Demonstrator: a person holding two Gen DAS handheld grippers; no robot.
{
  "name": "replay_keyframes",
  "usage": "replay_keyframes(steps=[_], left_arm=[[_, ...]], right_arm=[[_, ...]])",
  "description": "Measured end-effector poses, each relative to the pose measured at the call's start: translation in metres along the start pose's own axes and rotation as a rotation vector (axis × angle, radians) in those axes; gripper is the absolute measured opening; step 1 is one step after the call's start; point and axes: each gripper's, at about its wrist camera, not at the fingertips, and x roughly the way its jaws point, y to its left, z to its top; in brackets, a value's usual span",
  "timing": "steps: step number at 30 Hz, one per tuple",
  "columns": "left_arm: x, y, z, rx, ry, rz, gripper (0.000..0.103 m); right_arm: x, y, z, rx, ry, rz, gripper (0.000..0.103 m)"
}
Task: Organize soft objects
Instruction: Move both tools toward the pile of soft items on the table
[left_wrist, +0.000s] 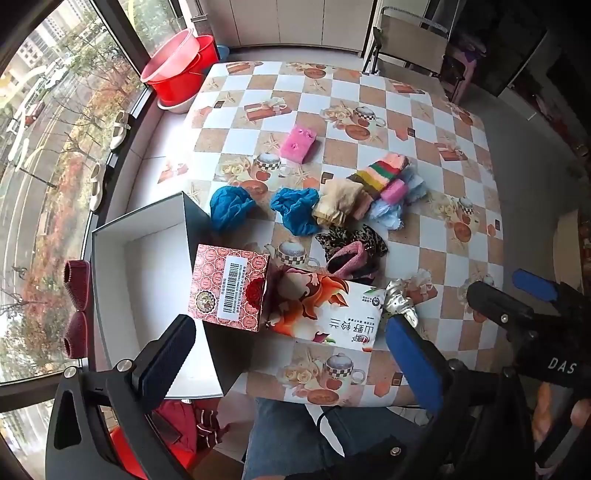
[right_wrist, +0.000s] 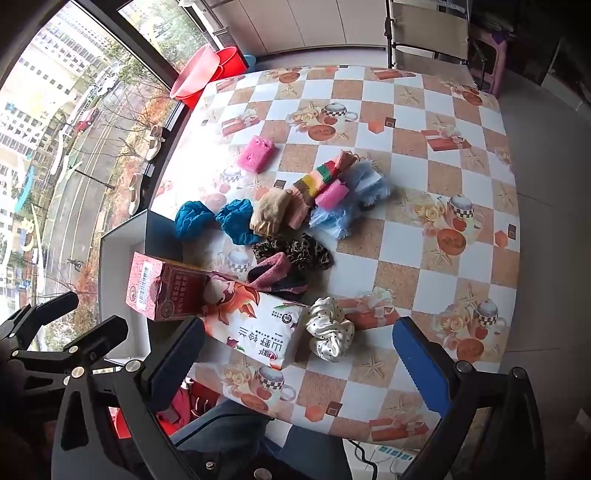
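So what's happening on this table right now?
A person holds two grippers above a checkered table, both open and empty. The left gripper hovers over the red patterned box and tissue pack; the right gripper is near the satin scrunchie. The soft items lie scattered, and the white box looks empty.

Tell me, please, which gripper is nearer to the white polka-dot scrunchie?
Right. The right gripper hangs open just above the scrunchie, which lies between its fingers in its view. The left gripper hangs open over the tissue pack, with the scrunchie beyond its right finger.
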Motion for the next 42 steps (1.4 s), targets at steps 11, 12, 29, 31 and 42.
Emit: replay_keyframes(steps=[11, 12, 29, 31, 42], left_arm=[[0.006, -0.003, 0.002, -0.008, 0.019, 0.025, 0.103], [0.006, -0.003, 0.002, -0.008, 0.019, 0.026, 0.103], [0.014, -0.002, 0.006, -0.018, 0.068, 0.092, 0.103], [0.014, -0.003, 0.008, -0.014, 0.071, 0.094, 0.103], [0.023, -0.003, 0.041, 0.009, 0.038, 0.057, 0.103]], right_arm=[[0.002, -0.014, -0.001, 0.031, 0.001, -0.006, 0.103], [0.001, -0.014, 0.0, 0.032, 0.003, -0.006, 0.103], [0.004, -0.019, -0.001, 0.033, -0.011, -0.004, 0.103], [0.004, -0.022, -0.001, 0.041, -0.028, 0.008, 0.103], [0.019, -0.043, -0.002, 0.132, -0.045, 0.114, 0.103]])
